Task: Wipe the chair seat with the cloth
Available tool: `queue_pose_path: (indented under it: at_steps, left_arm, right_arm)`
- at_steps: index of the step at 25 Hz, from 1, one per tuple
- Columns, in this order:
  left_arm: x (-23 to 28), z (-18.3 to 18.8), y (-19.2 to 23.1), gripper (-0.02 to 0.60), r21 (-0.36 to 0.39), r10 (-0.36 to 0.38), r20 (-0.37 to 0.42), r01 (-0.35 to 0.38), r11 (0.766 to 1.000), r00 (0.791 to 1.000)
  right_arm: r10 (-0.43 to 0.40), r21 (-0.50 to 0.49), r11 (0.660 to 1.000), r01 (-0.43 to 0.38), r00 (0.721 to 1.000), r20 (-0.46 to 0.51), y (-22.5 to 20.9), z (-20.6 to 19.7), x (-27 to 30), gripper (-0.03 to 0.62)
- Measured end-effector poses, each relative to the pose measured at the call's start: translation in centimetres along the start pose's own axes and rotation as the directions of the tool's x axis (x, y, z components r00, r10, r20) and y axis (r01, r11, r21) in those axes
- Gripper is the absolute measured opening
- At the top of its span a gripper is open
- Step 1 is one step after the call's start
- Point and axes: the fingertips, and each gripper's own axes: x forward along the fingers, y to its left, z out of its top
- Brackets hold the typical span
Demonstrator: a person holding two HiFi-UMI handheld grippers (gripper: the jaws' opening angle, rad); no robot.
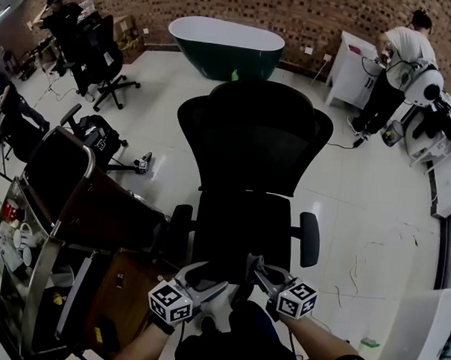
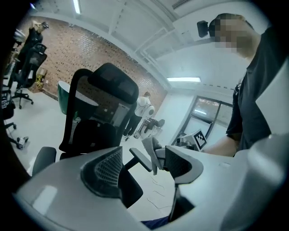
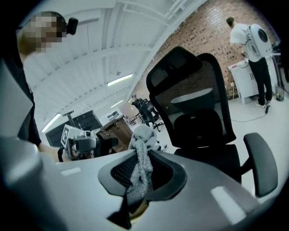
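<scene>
The right gripper has its jaws clamped on a grey fuzzy cloth, which sticks out past the tips in a bunched wad. The left gripper is just beside it, jaws apart with nothing between them. Both are held close to the person's body at the front edge of the black office chair. Its seat lies bare straight ahead and below, running away toward the backrest, so the cloth-bearing right gripper likely has to go forward and down.
</scene>
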Motion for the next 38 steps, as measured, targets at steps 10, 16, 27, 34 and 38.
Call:
queue_pose_path:
  at_steps: [10, 16, 27, 34, 38]
  left_arm:
    - [-12.9, -5.5, -11.3, 0.322, 0.093, -0.114, 0.012, 0.113, 0.989, 0.993]
    - [-17.2, -7.6, -16.1, 0.322, 0.106, -0.150, 0.013, 0.148, 0.983, 0.989]
    - [-17.0, -7.1, -21.8, 0.319, 0.130, -0.155, 0.083, 0.143, 0.981, 0.984]
    - [-15.3, -5.9, -25.4, 0.319, 0.160, -0.164, 0.127, 0.143, 0.977, 0.978]
    - [-15.7, -6.0, -25.9, 0.319, 0.165, -0.143, 0.141, 0.119, 0.979, 0.980]
  right_arm:
    - [-0.011, 0.012, 1.000, 0.009, 0.982, 0.191, 16.3, -3.4, -7.2, 0.052]
    - [-0.034, -0.075, 0.996, 0.054, 0.970, 0.243, 22.9, -4.5, -12.9, 0.051]
    - [-0.042, -0.153, 0.984, 0.087, 0.961, 0.273, 23.9, -4.8, -21.0, 0.051]
    - [-0.035, -0.189, 0.978, 0.085, 0.968, 0.250, 22.6, -5.3, -25.1, 0.051]
    - [-0.013, -0.201, 0.977, 0.067, 0.966, 0.258, 22.5, -4.7, -25.7, 0.051]
